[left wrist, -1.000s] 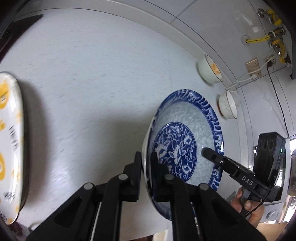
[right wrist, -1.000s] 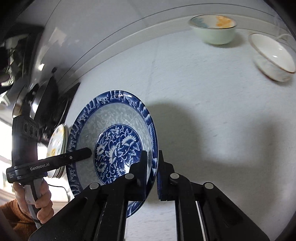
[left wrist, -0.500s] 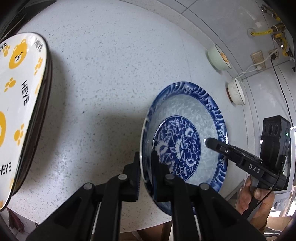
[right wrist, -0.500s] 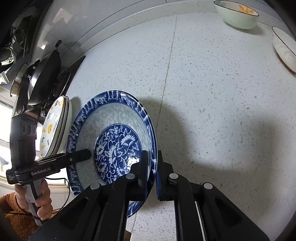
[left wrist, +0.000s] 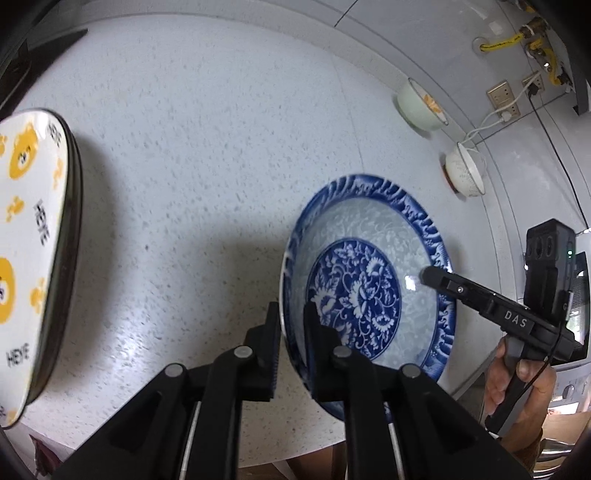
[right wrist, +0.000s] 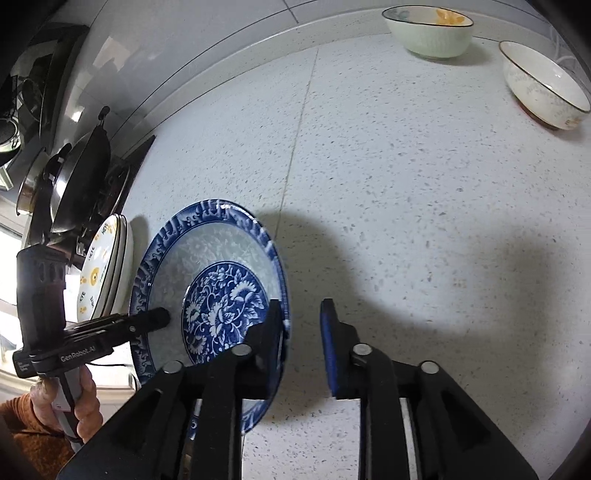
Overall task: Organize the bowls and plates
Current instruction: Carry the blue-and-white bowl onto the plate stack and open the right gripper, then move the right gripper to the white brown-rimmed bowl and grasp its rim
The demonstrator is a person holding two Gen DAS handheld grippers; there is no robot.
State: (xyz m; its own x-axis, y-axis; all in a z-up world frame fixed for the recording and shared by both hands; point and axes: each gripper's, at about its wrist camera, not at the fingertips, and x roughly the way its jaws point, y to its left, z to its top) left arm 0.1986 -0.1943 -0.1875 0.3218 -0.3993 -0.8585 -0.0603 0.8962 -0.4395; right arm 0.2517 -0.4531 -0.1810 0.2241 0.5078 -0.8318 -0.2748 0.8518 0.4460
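Two grippers meet at one blue-and-white plate (left wrist: pixel 373 291), which lies on the speckled counter (left wrist: pixel 207 155) near its front edge. From the left wrist camera, the left gripper (left wrist: pixel 292 343) is closed narrowly over the plate's near-left rim, one finger outside the rim and the other inside the dish, so the rim sits pinched between them. From the right wrist camera, the right gripper (right wrist: pixel 301 343) is opening: its left finger still lies against the plate's right rim, while the blue-padded right finger (right wrist: pixel 330 350) stands clear over bare counter, so the pads no longer press on the rim. Each camera also sees the other tool reaching over the plate's opposite side, held in a person's hand (left wrist: pixel 517 376), with an orange-brown sleeve (right wrist: pixel 26 424) visible at the lower left of the right view. Left of the blue plate, a small stack of white plates with yellow bears (left wrist: pixel 26 236) rests on the counter, close to a stove with a dark pan (right wrist: pixel 81 177). Far to the right, near the wall, sit a pale green bowl (right wrist: pixel 430 31) and a white bowl (right wrist: pixel 543 86), side by side and well apart from the plates.
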